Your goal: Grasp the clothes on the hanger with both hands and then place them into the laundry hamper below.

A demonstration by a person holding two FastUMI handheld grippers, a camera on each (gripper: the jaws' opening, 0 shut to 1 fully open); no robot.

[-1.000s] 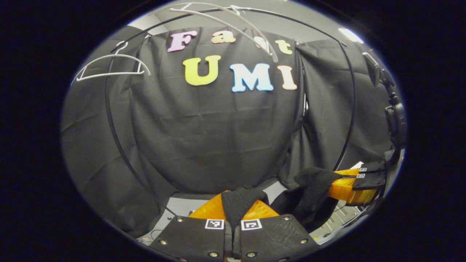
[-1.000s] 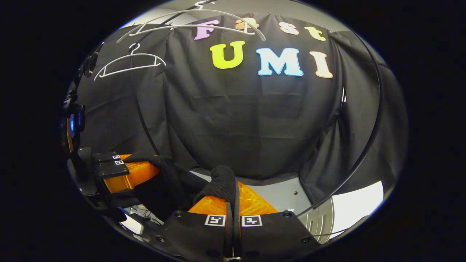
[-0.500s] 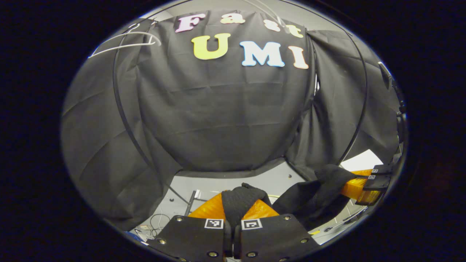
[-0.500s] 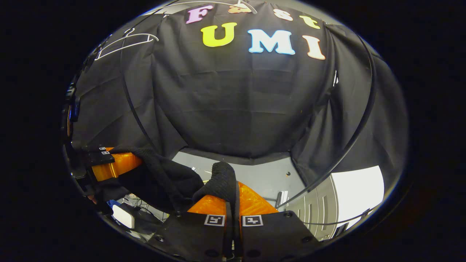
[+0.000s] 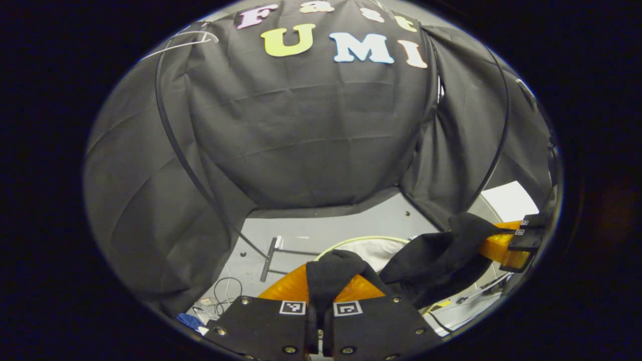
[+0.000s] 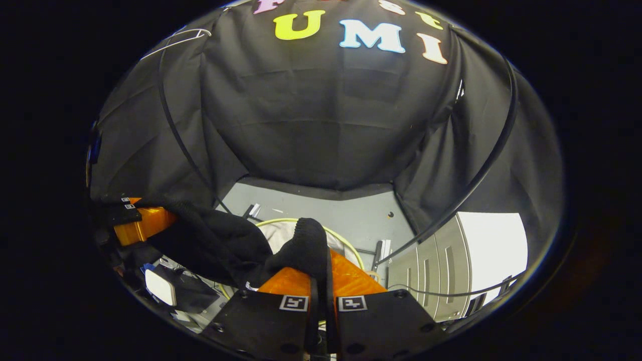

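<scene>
Grey floor (image 5: pixel 351 220) lies below, with the laundry hamper (image 6: pixel 346 240) on it. Both the left gripper (image 5: pixel 319 288) and right gripper (image 6: pixel 320 281) are clenched on the black garment (image 5: pixel 436 255), stretched between them just above the hamper

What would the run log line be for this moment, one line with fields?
phase: carrying to hamper | left gripper: shut on black garment | right gripper: shut on black garment | laundry hamper: below, rim visible | hanger: empty
</scene>
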